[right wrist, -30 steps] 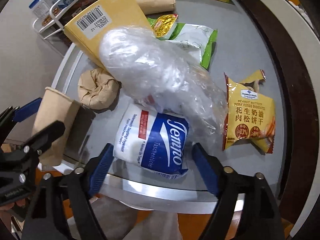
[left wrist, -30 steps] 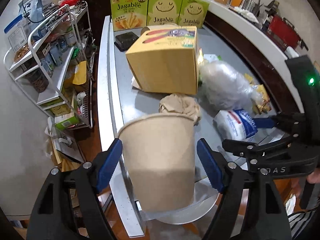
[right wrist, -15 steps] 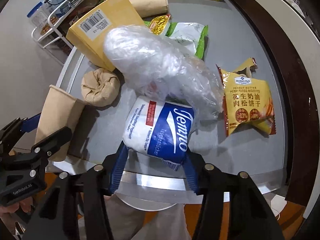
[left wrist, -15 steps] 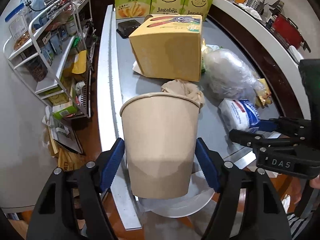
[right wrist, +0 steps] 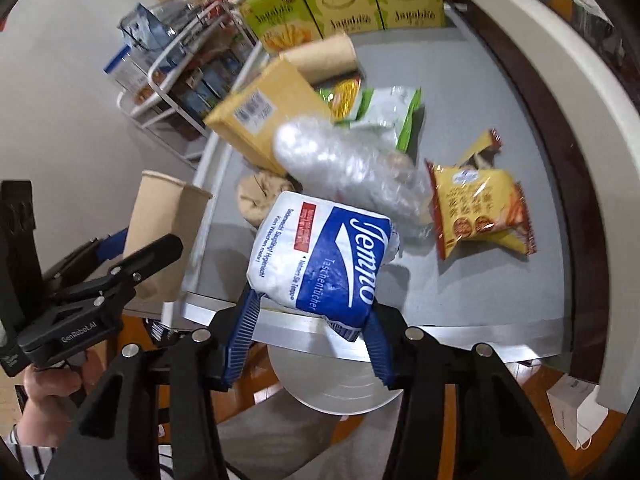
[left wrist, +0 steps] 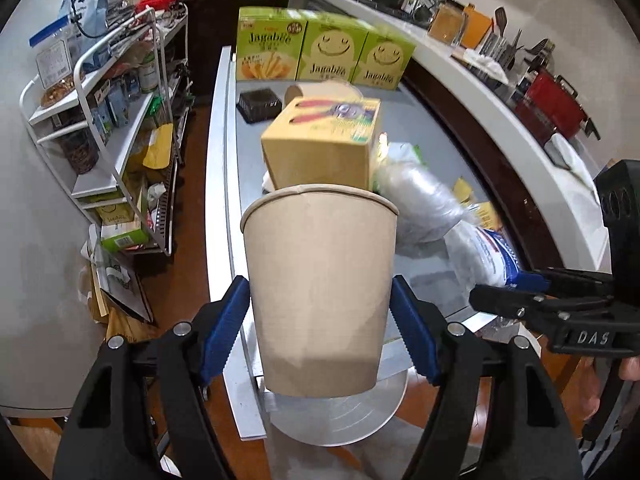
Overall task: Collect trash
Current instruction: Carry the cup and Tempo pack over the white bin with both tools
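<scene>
Gray desk littered with wrappers, both claws loaded at its near edge; all places are given from the yellow carton that stands mid-desk. Behind the carton, a row of three green boxes reads "Jagabee", two of them with a smiling face. On the carton's far side lies a tipped paper tube or cup, and beside the carton a crumpled clear plastic bag, with a green-and-white pouch past it. In front of the carton, lifted clear of the desk edge, the left claw pinches a plain brown paper cup by its lower wall, upright, mouth upward; no print shows on it. To the near right of the carton, the right claw, its jaws having just been closing, grips the lower corner of a blue-and-white tissue pack marked "Tempo" and "Taschentücher", which looks raised off the desk. Farther right lies a yellow snack packet with Chinese lettering too blurred to read. A crumpled brown paper ball sits in front of the carton. The claw bodies carry "DAS" and "GenRobot.AI". Step in hand, as judged: pick-up, with the tissue pack just secured. The next move probably calls for carrying the pack over the cup's mouth, or to a bin not in view, and releasing it there.
</scene>
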Motion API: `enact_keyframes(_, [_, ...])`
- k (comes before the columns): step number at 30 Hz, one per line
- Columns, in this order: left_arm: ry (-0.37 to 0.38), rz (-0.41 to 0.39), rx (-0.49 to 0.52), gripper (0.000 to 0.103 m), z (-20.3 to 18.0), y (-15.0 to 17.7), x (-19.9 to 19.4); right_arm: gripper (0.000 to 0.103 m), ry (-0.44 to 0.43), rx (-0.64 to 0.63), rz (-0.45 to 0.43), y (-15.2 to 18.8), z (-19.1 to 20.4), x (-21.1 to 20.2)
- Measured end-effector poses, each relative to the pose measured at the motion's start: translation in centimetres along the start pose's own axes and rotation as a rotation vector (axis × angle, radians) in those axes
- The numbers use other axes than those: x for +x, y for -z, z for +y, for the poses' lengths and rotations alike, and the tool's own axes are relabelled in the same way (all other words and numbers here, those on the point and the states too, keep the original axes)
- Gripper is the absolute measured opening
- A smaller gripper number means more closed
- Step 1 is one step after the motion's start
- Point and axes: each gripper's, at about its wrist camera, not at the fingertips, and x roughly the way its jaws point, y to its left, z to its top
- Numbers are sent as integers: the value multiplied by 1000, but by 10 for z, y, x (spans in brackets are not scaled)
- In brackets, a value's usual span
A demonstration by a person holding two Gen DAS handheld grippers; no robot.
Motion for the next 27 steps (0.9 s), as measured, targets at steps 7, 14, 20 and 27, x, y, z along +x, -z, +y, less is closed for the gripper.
enact_keyframes(7, [-16, -30, 20, 72, -12, 6, -17, 48, -22, -37, -29, 7, -6, -30])
enact_keyframes(14, [-38, -18, 52, 72, -32, 31, -27, 48, -47, -66, 2, 29, -5, -39])
enact_keyframes(20, [-33, 20, 67, 72, -42, 52, -28, 48, -67, -94, 54, 52, -6, -41])
enact_keyframes(27, [-25, 75, 90, 72, -48, 77, -24, 48, -63, -130, 124, 74, -9, -32])
